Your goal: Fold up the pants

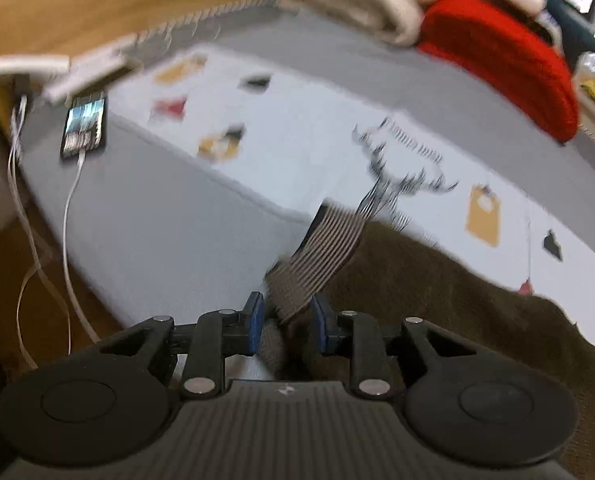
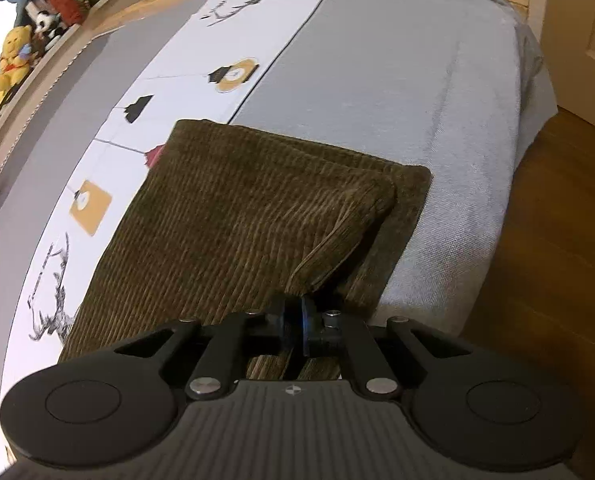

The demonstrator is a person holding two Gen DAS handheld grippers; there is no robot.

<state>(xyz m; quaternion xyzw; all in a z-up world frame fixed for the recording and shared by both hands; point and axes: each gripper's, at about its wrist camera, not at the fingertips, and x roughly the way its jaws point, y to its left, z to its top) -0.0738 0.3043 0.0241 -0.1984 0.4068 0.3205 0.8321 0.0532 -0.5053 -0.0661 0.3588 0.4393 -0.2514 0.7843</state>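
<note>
Two grippers on the brown corduroy pants (image 2: 237, 216), lying on the grey bedspread (image 2: 397, 100): the left gripper (image 1: 285, 320) pinches the striped waistband (image 1: 325, 248), while the right gripper (image 2: 293, 320) is clenched on a doubled hem corner.

Blurred by motion: phone (image 1: 84, 126), far-left clutter. Pants (image 2: 233, 216) cut off near, behind right gripper (image 2: 293, 322).

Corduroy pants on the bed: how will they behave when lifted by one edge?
Likely floppy: the pants already drape and crease where the right gripper pinches a layer. Probably grippy rather than slippery, given the ribbed weave. Thick folded layers suggest some weight, so expect sag.
</note>
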